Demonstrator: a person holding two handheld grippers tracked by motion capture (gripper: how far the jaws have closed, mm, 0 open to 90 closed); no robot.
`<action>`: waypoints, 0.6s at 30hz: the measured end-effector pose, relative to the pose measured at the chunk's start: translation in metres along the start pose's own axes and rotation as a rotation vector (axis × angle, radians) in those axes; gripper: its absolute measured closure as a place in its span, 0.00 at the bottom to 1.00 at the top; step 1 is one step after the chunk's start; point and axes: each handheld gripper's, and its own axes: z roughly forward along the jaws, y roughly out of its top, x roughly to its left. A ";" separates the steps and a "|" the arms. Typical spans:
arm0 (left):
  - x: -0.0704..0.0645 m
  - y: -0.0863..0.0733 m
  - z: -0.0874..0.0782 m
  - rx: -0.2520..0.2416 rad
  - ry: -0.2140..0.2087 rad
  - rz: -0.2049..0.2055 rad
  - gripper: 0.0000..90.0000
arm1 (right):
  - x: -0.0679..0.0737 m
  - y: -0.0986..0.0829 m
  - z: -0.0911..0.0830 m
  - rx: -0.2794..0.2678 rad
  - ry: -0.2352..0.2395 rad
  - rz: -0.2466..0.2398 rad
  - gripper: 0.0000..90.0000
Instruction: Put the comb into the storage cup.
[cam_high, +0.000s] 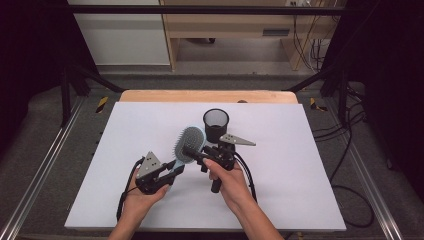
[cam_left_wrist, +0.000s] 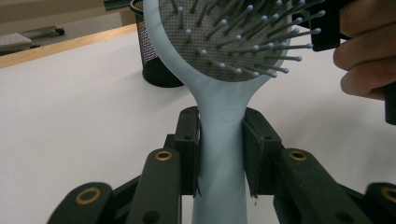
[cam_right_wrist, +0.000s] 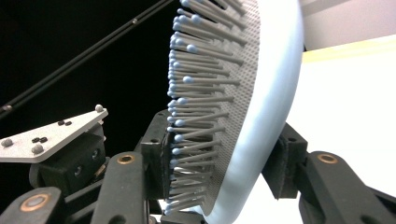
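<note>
A light blue hairbrush (cam_high: 191, 140) with grey bristles is held above the white table top, between both grippers. My left gripper (cam_high: 175, 169) is shut on its handle; in the left gripper view the handle (cam_left_wrist: 224, 121) runs up between the two pads of the left gripper (cam_left_wrist: 222, 140). My right gripper (cam_high: 192, 152) is shut on the brush head. In the right gripper view one pad of the right gripper (cam_right_wrist: 224, 158) presses the bristle tips and the other the back of the hairbrush (cam_right_wrist: 261, 102).
A black mesh cup (cam_high: 216, 124) stands upright just behind the brush, also in the left gripper view (cam_left_wrist: 156, 65). The white board (cam_high: 300, 190) spreads wide around the hands. Black frame rails and cables run along both sides of the table.
</note>
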 end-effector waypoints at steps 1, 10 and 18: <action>0.000 0.000 0.000 0.001 0.001 0.000 0.78 | 0.001 0.000 0.001 0.000 -0.005 -0.009 0.58; 0.003 -0.001 0.001 0.002 0.004 -0.001 0.78 | 0.009 0.002 0.003 0.008 -0.018 -0.058 0.61; 0.003 0.000 0.000 -0.008 0.010 -0.008 0.77 | 0.014 0.003 0.004 0.008 -0.023 -0.086 0.62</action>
